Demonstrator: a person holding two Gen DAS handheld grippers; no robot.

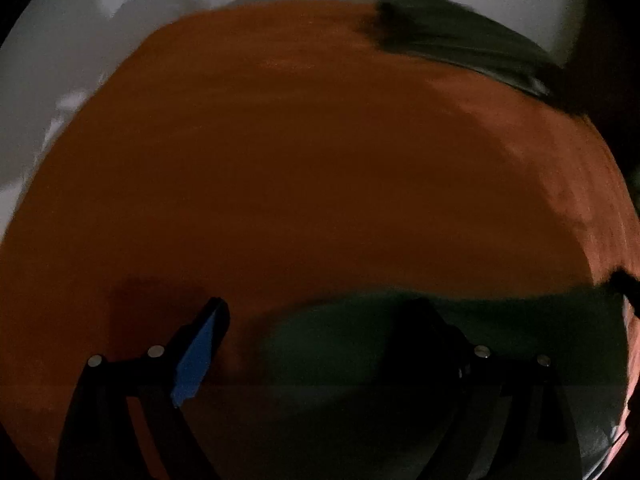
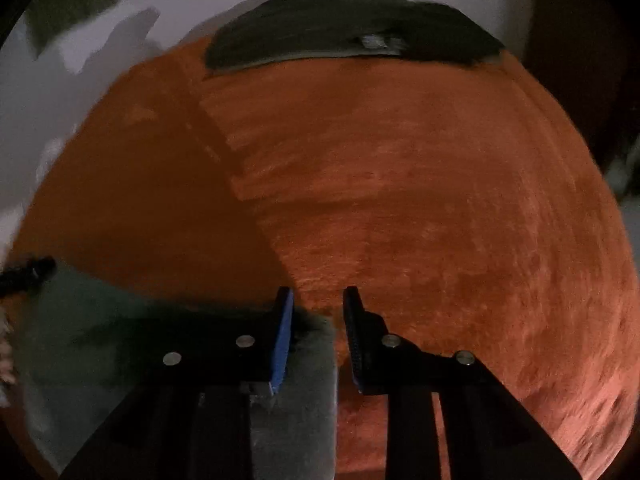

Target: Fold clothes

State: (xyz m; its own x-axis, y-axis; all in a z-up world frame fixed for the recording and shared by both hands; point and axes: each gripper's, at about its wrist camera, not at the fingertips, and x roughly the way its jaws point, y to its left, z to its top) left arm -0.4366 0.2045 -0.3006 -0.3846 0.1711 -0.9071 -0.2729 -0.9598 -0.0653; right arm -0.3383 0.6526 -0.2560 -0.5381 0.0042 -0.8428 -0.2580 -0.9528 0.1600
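No legible writing: pale tag on folded dark garment (image 2: 352,32), top centre, too blurred. Orange fuzzy blanket (image 2: 440,200) fills the frame, white wall behind. Your right gripper (image 2: 316,340): narrow gap, grey-green cloth (image 2: 296,400) edge between pads, grip unclear. Your left gripper (image 1: 320,340): jaws wide apart over that cloth

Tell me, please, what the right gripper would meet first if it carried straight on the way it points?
Most likely the grey-green garment lying between the right gripper's fingers, or the orange surface just beyond; depth is unclear.
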